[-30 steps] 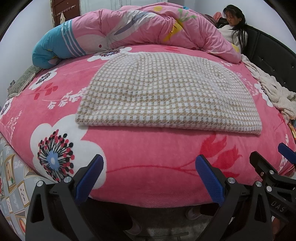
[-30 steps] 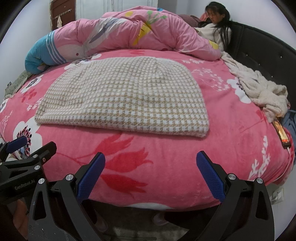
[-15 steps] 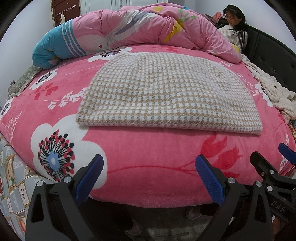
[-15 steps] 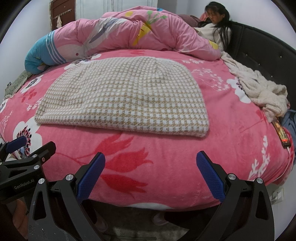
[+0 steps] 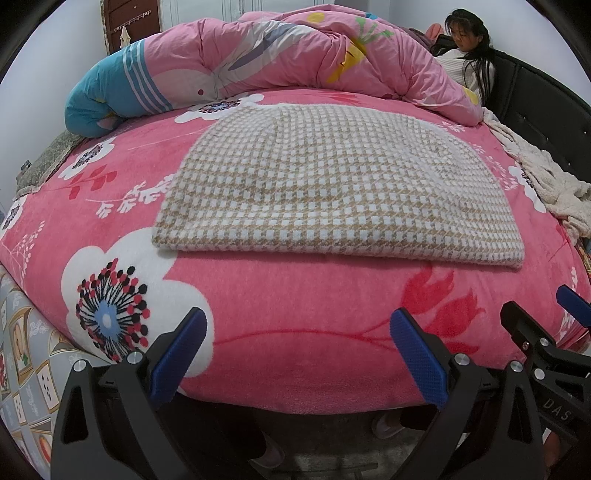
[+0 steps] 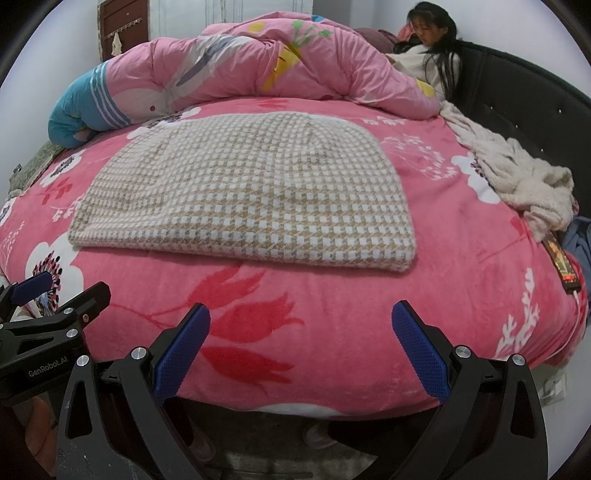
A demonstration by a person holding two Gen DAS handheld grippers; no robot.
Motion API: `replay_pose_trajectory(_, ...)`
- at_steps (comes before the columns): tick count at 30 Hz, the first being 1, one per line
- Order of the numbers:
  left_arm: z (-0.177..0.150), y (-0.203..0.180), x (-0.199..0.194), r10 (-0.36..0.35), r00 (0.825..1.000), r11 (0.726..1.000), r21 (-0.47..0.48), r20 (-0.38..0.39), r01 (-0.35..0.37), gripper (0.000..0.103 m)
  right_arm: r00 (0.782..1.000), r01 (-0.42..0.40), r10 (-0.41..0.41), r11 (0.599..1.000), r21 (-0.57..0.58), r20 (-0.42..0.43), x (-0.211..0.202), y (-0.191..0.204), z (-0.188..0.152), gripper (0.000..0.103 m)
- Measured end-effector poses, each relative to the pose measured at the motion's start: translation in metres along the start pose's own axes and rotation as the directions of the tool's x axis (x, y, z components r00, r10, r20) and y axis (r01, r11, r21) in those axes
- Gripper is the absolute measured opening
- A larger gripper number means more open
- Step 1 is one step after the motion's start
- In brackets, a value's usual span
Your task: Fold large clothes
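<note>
Your checked garment (image 5: 332, 184) looks like thick, matt woven cloth. It lies on the bed's fuzzy plush blanket (image 5: 295, 302). At 6 o'clock, each tool (image 6: 301, 347) has matt black plastic arms and dimpled blue pads (image 6: 419, 350).

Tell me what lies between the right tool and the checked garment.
Only bare pink floral blanket, printed with red tulips, lies between the right tool and the checked garment; the right wrist view shows it.

Lower bodies of both grippers cut off by bottom frame edges. Brown wooden door (image 5: 131, 22) at upper left cropped by top edge; small items hung on its hooks too small to identify. Person in white top (image 6: 424, 61) at upper right partly hidden behind rumpled pink quilt (image 6: 258, 62). Dark narrow object with orange lights (image 6: 561, 264) at right edge of right wrist view unidentifiable. Floor below pink floral bedspread (image 5: 295, 306) in shadow, indistinct.
</note>
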State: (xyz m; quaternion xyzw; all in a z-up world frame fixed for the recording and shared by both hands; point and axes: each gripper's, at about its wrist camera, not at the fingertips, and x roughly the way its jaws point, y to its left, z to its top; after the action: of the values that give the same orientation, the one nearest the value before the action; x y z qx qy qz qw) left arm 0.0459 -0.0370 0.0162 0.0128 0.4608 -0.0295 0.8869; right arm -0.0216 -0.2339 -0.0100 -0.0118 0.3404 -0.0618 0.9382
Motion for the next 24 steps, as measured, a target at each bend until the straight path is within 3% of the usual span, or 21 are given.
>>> replay_pose_trajectory(24,-0.0001,0.0001,0.0008,0.0,1.0,1.0,0.002,-0.001,0.0,0.098,1.0,0.004,-0.004,1.0,0.003,-0.003,0.0,-0.0006,-0.0012,0.095)
